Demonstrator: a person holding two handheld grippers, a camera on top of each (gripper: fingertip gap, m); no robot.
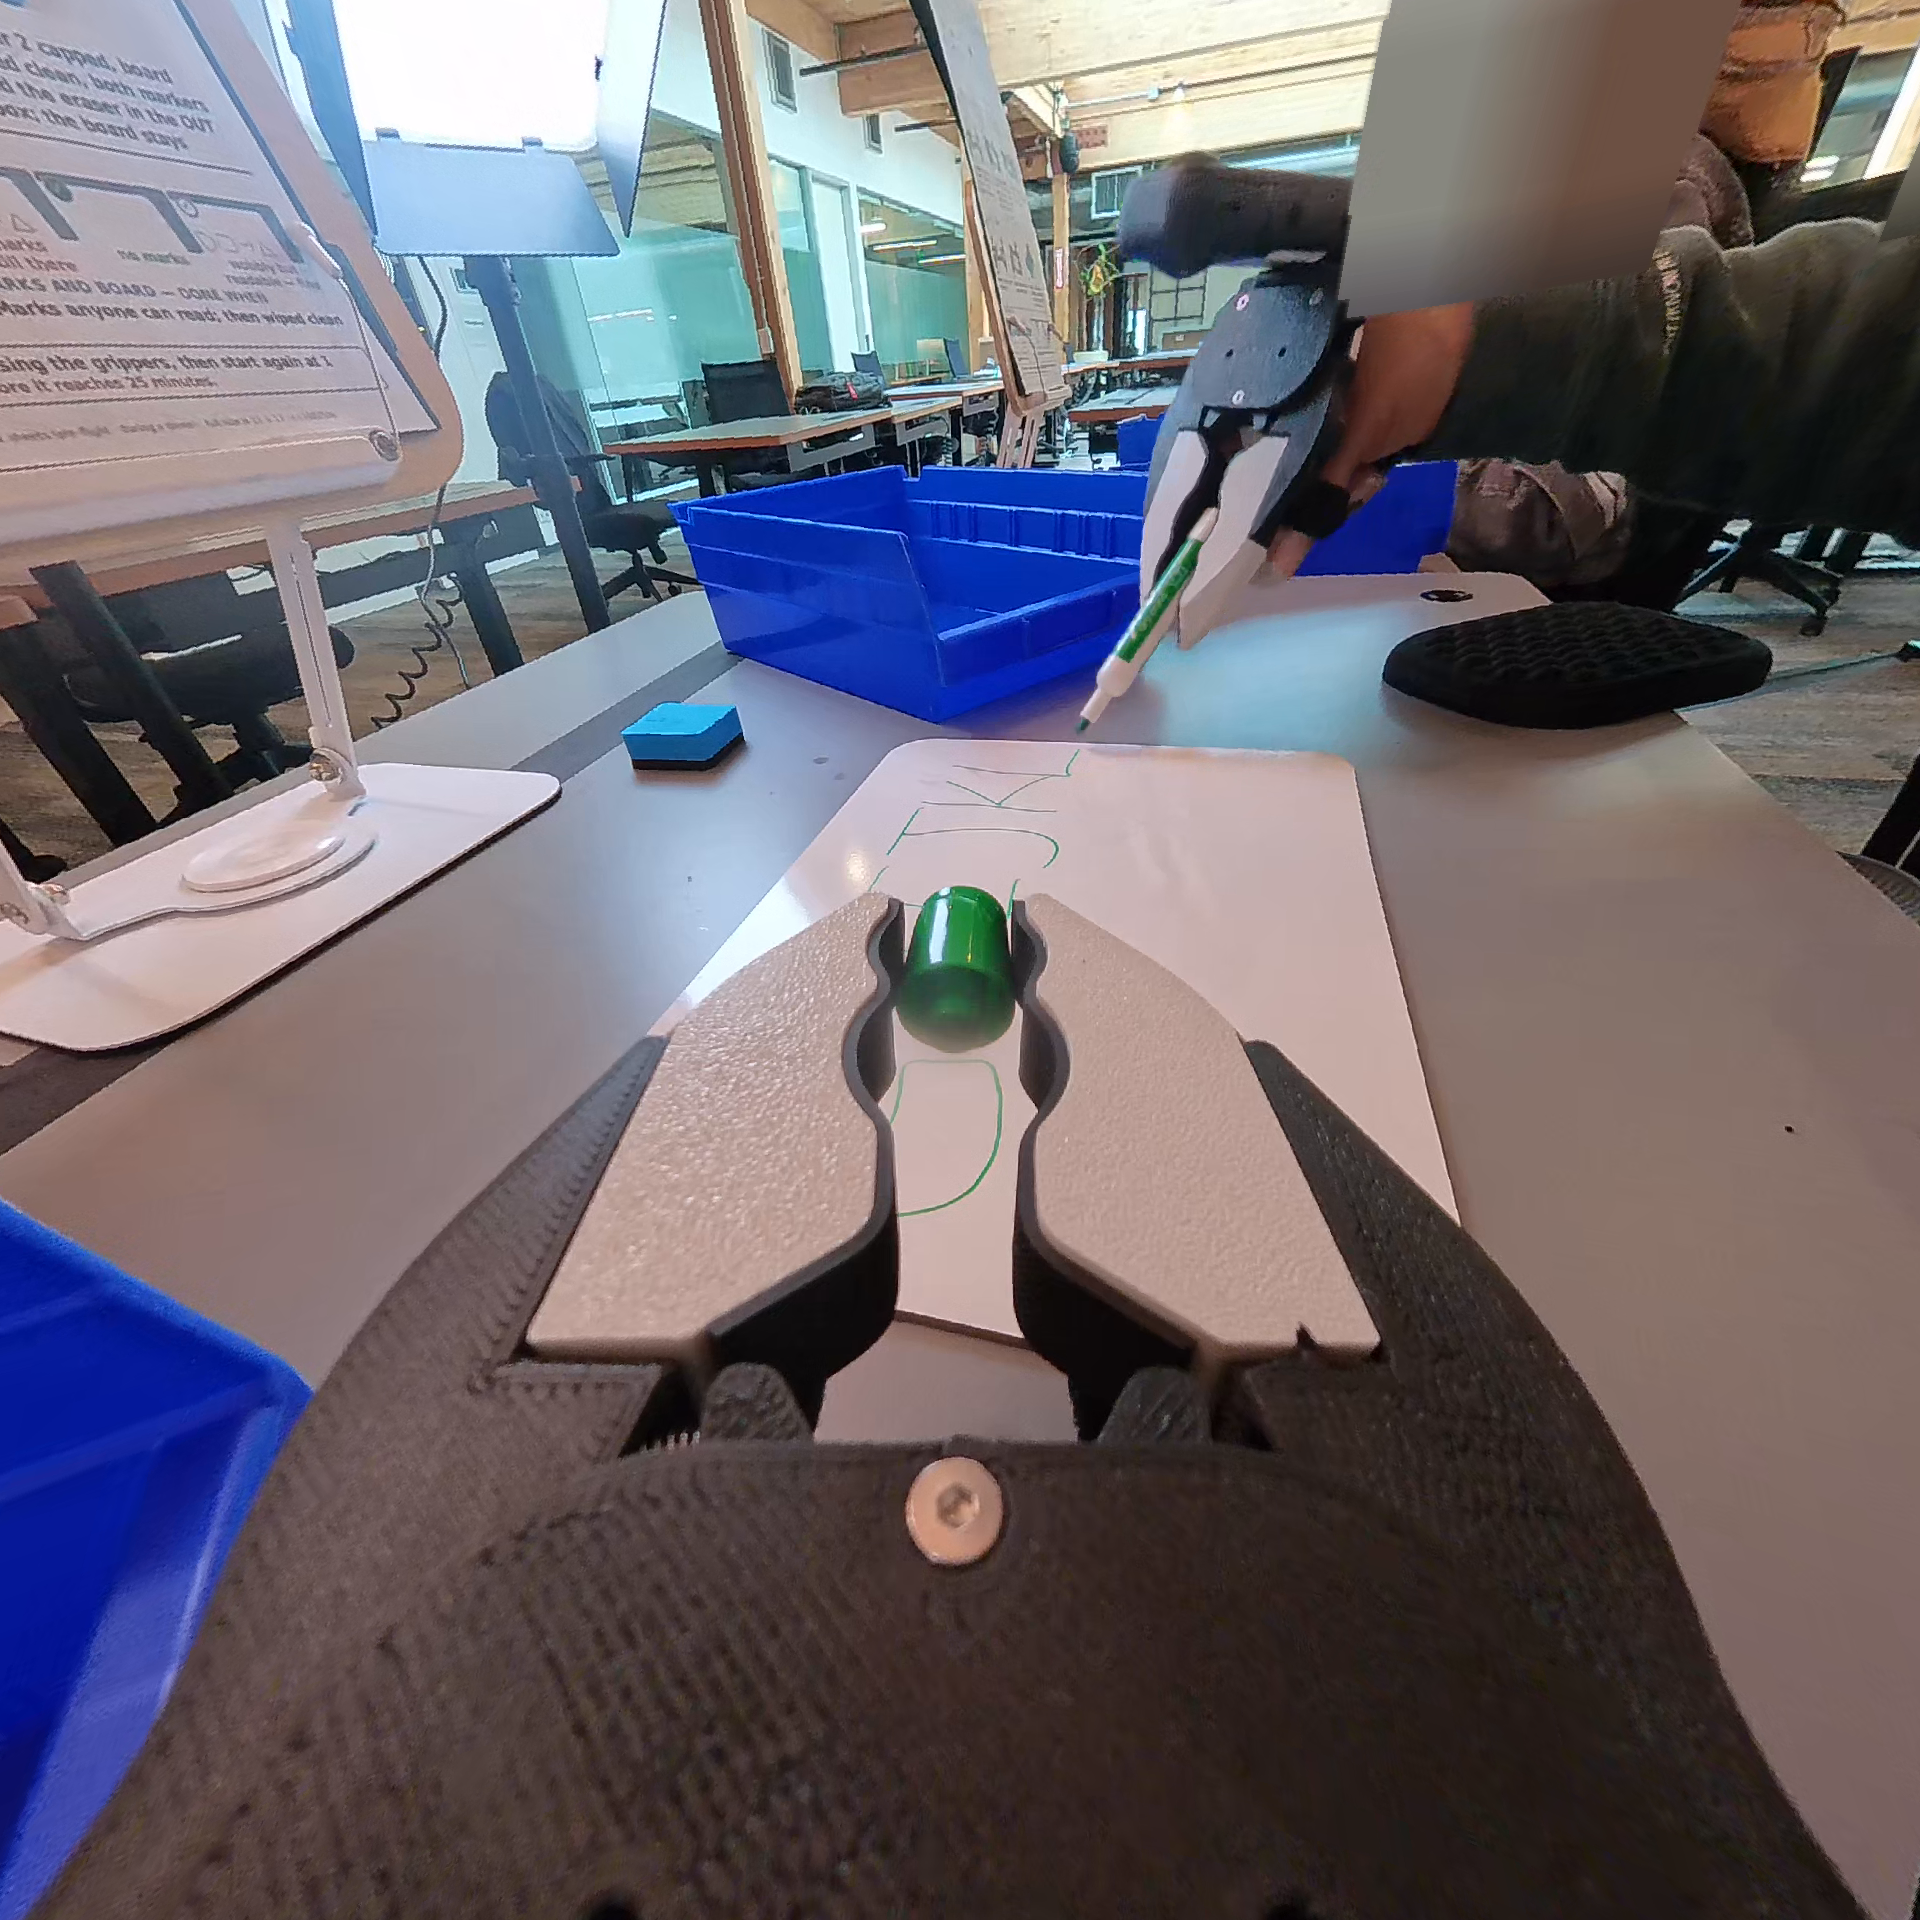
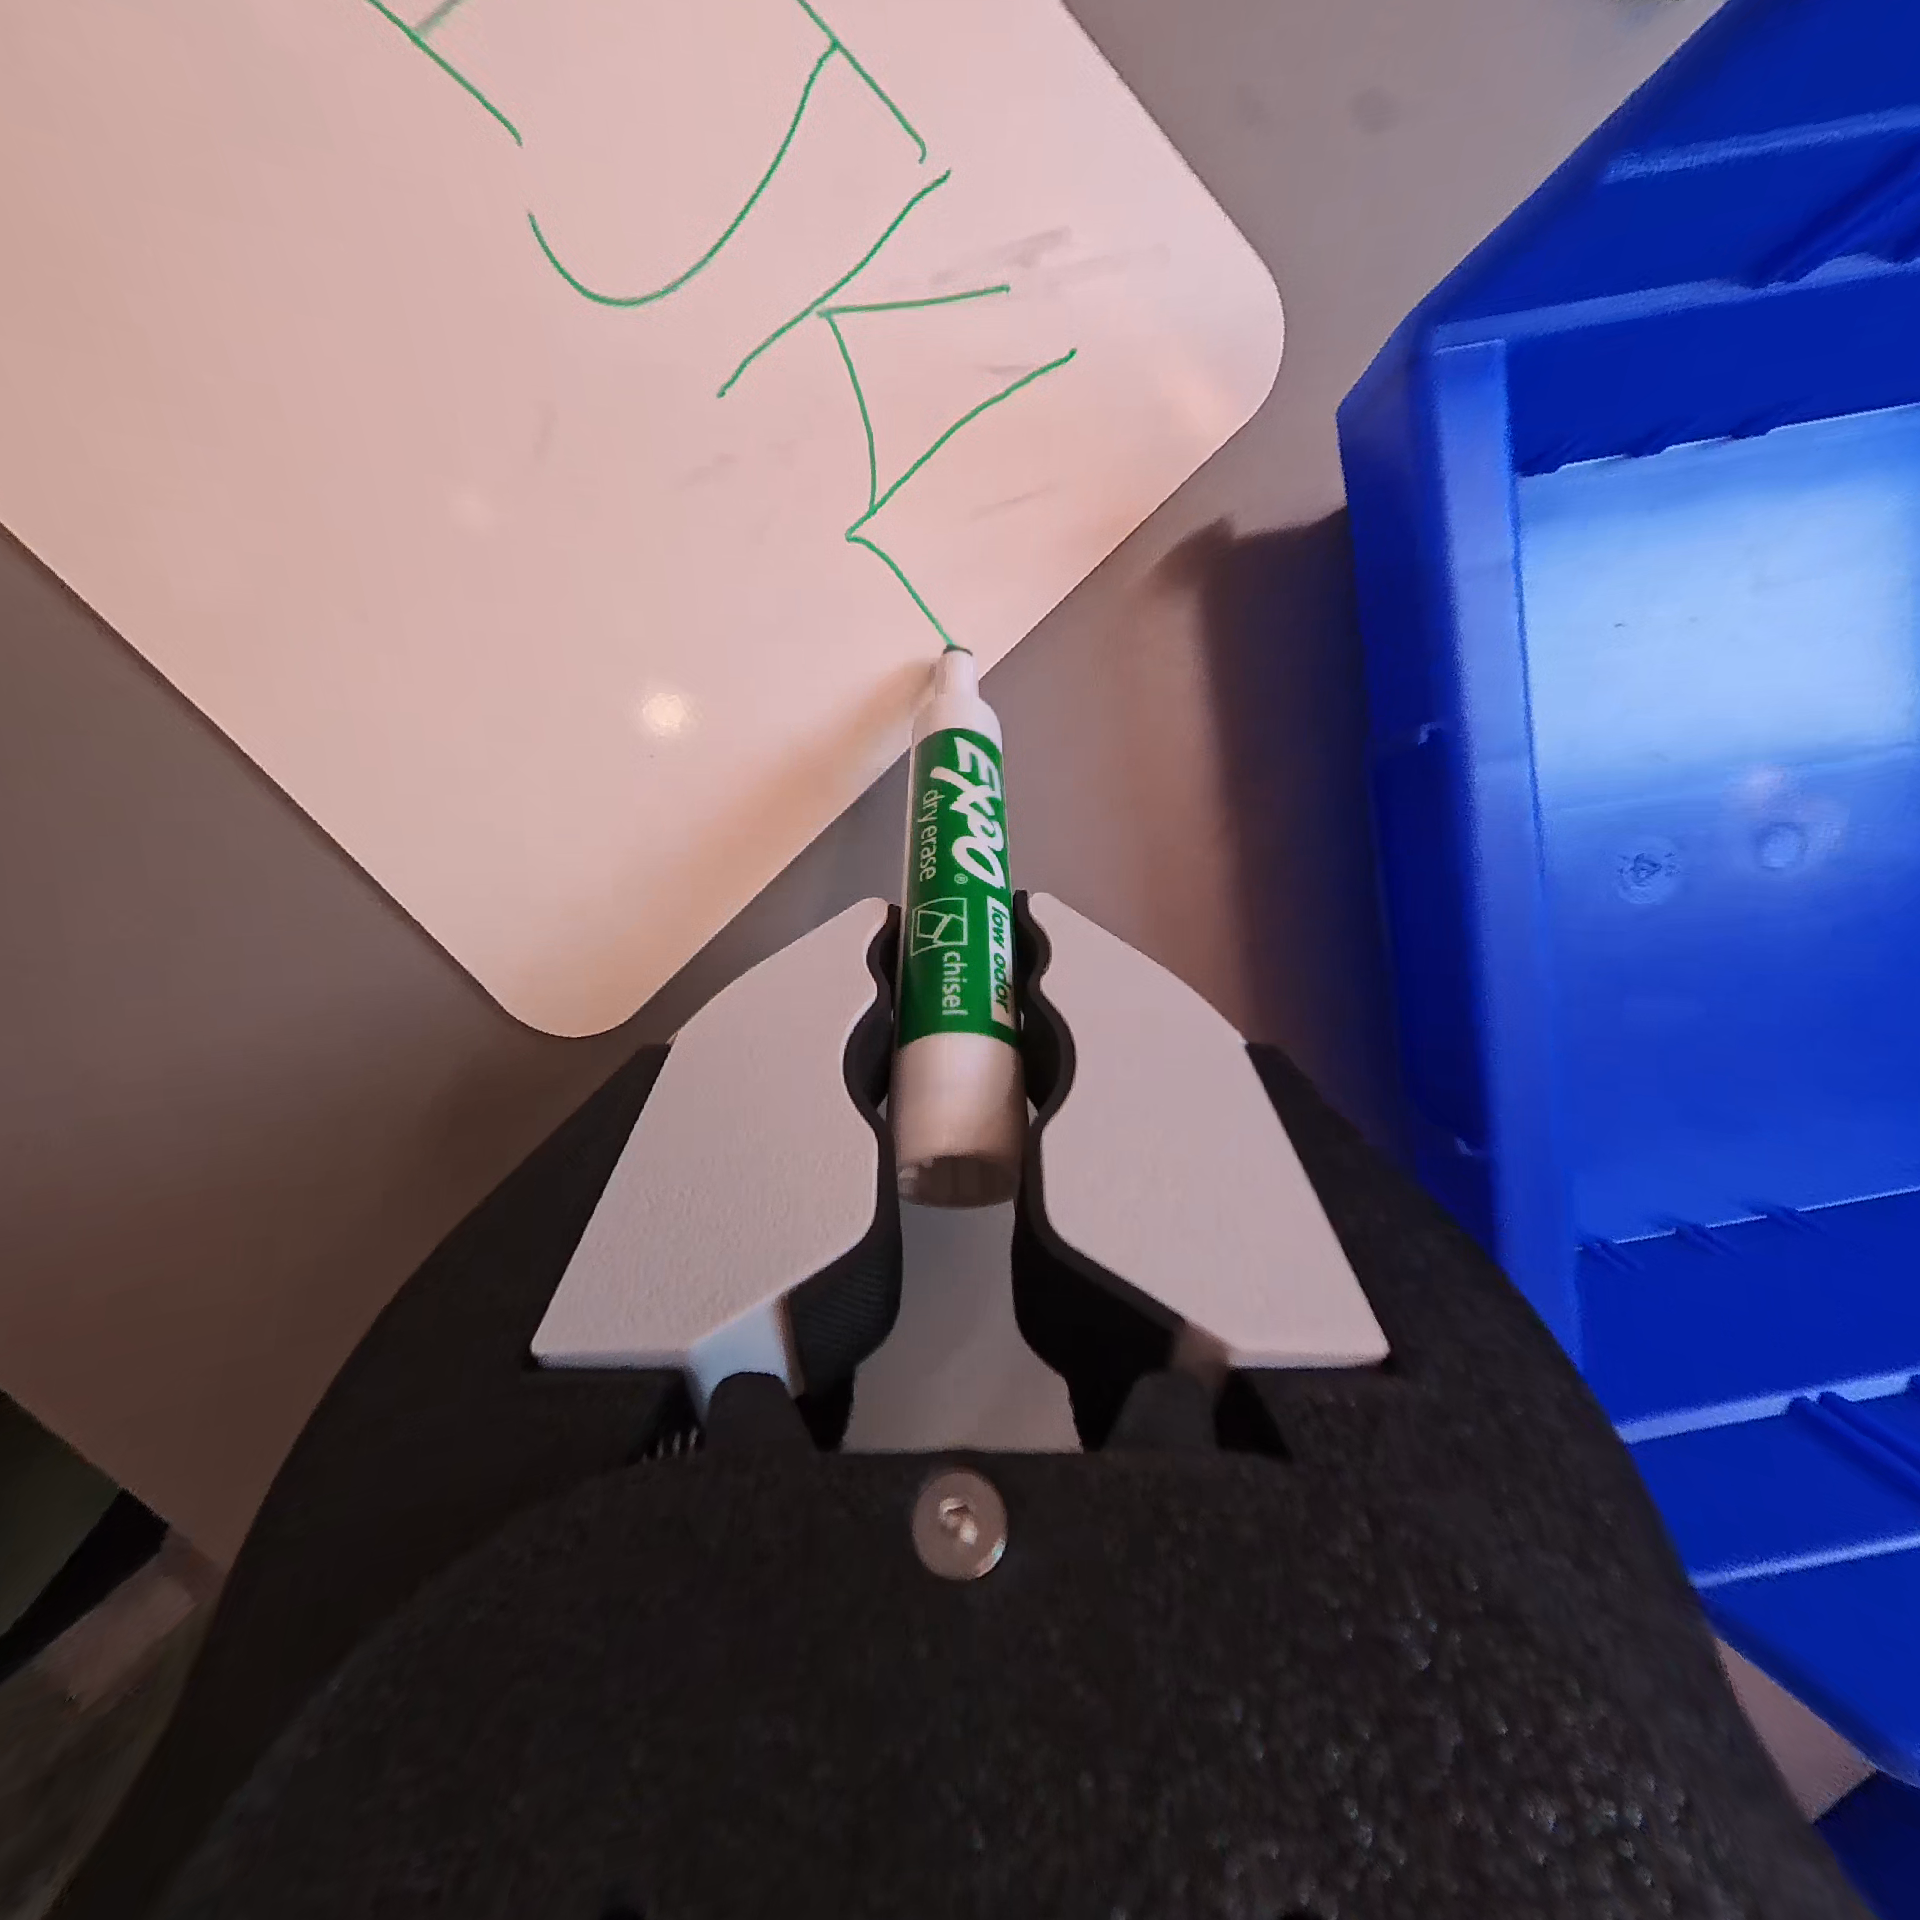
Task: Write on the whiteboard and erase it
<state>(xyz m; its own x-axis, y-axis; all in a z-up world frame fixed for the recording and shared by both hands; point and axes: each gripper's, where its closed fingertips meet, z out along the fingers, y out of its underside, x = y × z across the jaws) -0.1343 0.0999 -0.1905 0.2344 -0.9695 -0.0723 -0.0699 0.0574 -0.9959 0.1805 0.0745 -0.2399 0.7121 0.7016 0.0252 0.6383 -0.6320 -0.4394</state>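
A white whiteboard (image 1: 1195, 914) lies flat on the grey table with green marks on it; it also shows in the right wrist view (image 2: 416, 468). My left gripper (image 1: 956, 920) is shut on a green marker cap (image 1: 956, 971) just above the board. My right gripper (image 2: 954, 914) is shut on an uncapped green marker (image 2: 951, 883), its tip at the board's edge at the end of the green line. In the left wrist view the right gripper (image 1: 1179, 613) and marker (image 1: 1148, 623) are at the board's far edge. A blue eraser (image 1: 683, 736) lies left of the board.
A blue bin (image 1: 914, 592) stands behind the board, and beside the marker in the right wrist view (image 2: 1662, 831). Another blue bin (image 1: 94, 1507) is at the near left. A white stand (image 1: 270, 862) with an instruction sheet is at left. A black pad (image 1: 1574, 665) lies at right. The left gripper's tips are roughly 35 cm from the right gripper's.
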